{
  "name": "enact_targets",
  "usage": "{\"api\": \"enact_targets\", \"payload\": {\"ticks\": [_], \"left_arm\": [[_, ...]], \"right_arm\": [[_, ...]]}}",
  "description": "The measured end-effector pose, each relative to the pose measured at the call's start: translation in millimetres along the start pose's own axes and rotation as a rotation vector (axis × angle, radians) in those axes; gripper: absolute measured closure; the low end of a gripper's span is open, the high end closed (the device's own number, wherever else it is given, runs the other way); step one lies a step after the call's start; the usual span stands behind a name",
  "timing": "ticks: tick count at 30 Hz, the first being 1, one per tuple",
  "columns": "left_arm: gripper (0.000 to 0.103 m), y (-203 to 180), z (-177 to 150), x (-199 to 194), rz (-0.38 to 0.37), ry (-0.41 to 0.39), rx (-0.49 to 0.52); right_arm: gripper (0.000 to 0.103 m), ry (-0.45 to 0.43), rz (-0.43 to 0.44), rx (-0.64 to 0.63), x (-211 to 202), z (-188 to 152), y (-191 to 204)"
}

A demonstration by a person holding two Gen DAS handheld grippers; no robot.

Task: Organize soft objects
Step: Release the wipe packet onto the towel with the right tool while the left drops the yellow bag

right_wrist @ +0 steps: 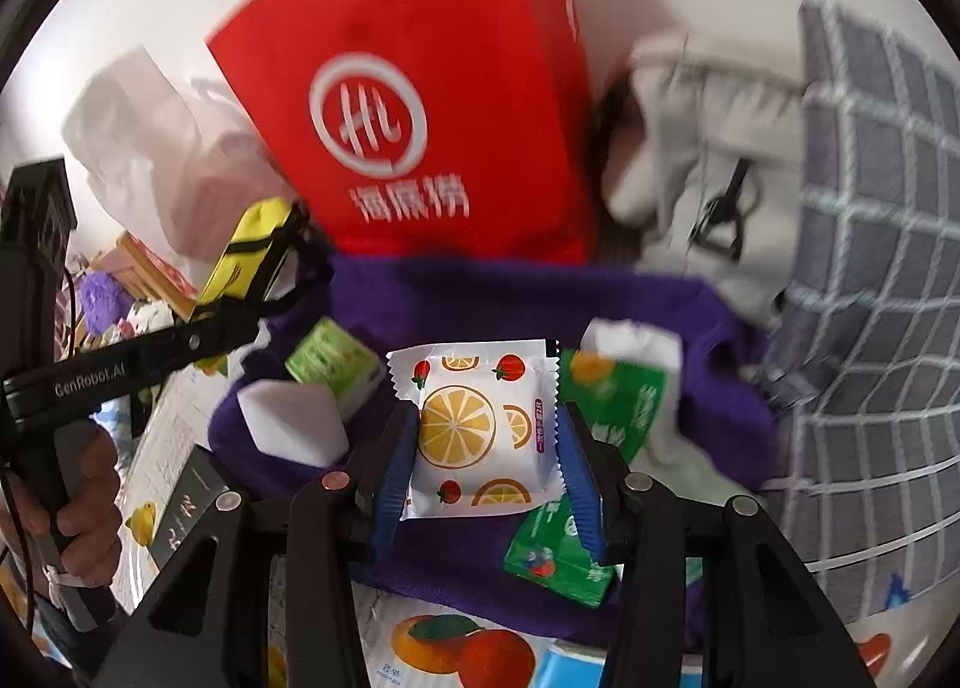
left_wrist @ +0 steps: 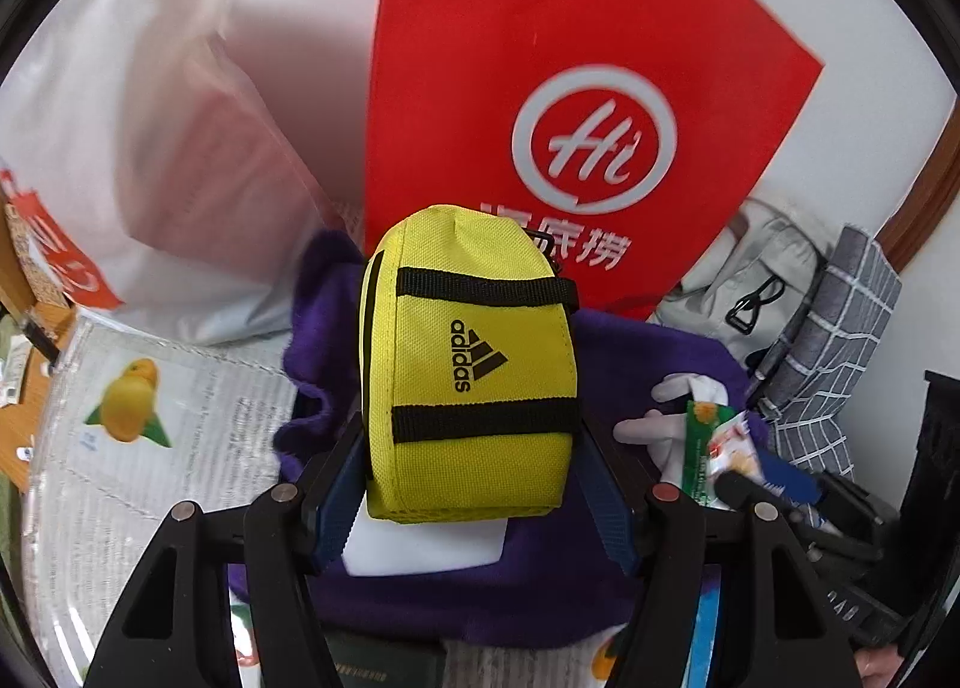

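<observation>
My left gripper (left_wrist: 468,466) is shut on a yellow Adidas pouch (left_wrist: 471,370) and holds it above a purple cloth (left_wrist: 480,592) and a white foam block (left_wrist: 420,547). The pouch (right_wrist: 252,250) and the left gripper also show at the left of the right wrist view. My right gripper (right_wrist: 486,448) is shut on a white fruit-print tissue pack (right_wrist: 474,427) over the purple cloth (right_wrist: 480,298). Green packs (right_wrist: 618,406) and the white foam block (right_wrist: 294,424) lie on the cloth. A red Haidilao bag (left_wrist: 570,88) stands behind.
A white plastic bag (left_wrist: 150,148) stands at the left. A grey bag (right_wrist: 708,166) and a grey checked cloth (right_wrist: 870,268) lie at the right. Fruit-printed sheets (left_wrist: 150,418) cover the table. A green pack (left_wrist: 714,448) sits in the right gripper in the left wrist view.
</observation>
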State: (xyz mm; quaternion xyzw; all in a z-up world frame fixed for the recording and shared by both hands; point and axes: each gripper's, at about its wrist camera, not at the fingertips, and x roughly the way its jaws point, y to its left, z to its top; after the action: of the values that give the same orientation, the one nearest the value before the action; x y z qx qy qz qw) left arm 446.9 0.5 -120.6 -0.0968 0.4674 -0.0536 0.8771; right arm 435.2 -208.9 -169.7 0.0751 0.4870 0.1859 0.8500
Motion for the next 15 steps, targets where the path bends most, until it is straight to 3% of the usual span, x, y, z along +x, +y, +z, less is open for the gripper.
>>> {"api": "enact_targets", "payload": {"ticks": [4,15], "left_arm": [[0.039,4,0,20,-0.006,0.054,-0.009],[0.039,9,-7,52,-0.048,0.144,-0.022]], "right_arm": [[0.057,0.058,-0.035,0.006,20,-4,-3],[0.053,0.09,-0.082,0.019,42,-10,-9]]}}
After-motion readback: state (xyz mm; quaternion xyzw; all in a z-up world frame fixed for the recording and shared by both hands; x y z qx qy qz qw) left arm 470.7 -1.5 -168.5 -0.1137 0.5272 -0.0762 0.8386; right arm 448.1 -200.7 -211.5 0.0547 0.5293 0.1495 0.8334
